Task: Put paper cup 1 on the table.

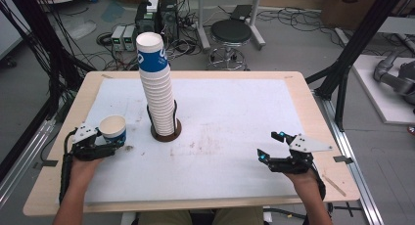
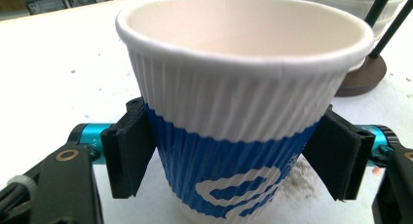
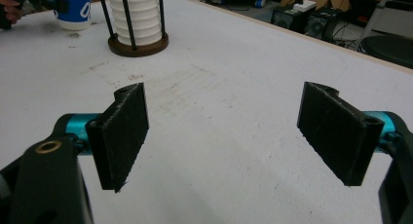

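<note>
Lab: floor cables (image 1: 195, 19), electronics boxes (image 1: 156, 17)

L gripper (image 1: 108, 143) at table's left edge, L forearm (image 1: 73, 195) coming up from bottom; its 2 jaws press on a cup's sides. R gripper (image 1: 272, 146) low over table's right side, R hand (image 1: 303, 175) behind it, jaws spread wide w/ nothing between.

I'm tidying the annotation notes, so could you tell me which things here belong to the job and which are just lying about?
In the job:
single paper cup, clamped in the left gripper
cup stack in its holder
right gripper, open

Lying about:
stool
floor electronics
</note>
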Available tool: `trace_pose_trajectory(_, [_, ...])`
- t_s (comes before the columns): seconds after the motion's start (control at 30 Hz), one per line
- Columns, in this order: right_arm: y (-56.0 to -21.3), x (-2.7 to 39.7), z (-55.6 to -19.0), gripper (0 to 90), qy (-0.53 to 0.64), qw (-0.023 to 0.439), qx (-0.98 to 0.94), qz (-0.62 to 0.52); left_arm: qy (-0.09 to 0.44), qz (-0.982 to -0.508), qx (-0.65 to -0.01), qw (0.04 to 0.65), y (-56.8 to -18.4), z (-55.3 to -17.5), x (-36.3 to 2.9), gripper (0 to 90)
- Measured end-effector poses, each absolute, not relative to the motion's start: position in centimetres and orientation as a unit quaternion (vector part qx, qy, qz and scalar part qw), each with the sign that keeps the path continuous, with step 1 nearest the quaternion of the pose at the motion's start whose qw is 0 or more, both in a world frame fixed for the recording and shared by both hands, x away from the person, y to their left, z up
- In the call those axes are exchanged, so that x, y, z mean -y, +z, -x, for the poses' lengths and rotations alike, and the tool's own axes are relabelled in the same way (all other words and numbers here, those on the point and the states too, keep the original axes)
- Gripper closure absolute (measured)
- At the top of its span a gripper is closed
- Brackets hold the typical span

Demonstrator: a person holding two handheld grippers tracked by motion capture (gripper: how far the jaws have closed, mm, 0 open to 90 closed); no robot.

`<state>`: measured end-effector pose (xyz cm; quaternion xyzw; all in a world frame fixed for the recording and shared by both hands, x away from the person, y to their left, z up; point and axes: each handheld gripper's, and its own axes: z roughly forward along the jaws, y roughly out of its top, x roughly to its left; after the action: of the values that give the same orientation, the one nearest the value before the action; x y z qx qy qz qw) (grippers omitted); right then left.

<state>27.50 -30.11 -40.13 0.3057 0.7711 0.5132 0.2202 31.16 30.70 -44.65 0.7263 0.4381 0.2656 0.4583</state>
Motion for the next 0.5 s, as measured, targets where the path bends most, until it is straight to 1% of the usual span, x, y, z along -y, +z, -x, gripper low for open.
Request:
trace_pose_trajectory(0.13, [-40.12, 30.06, -27.44, 19.4, 0.513, 0.217, -0.772, -0.307, 0.253, -0.724, -0.456, 0.452, -44.59, -30.83, -30.89, 24.3])
trace_pose_trajectory(0.27, [-40.13, 30.05, -27.52, 19.4, 0.514, 0.218, -0.771, -0.307, 0.251, -0.729, -0.457, 0.443, -44.58, -30.5, -30.89, 24.2])
trace_pose_trajectory(0.4, [-40.16, 30.07, -27.52, 19.4, 0.514, 0.218, -0.771, -0.306, 0.247, -0.727, -0.461, 0.445, -44.62, -30.37, -30.88, 23.5])
trace_pose_trajectory(0.5, [-40.22, 30.1, -27.54, 19.4, 0.513, 0.218, -0.772, -0.305, 0.24, -0.721, -0.46, 0.459, -44.44, -30.14, -31.02, 21.5])
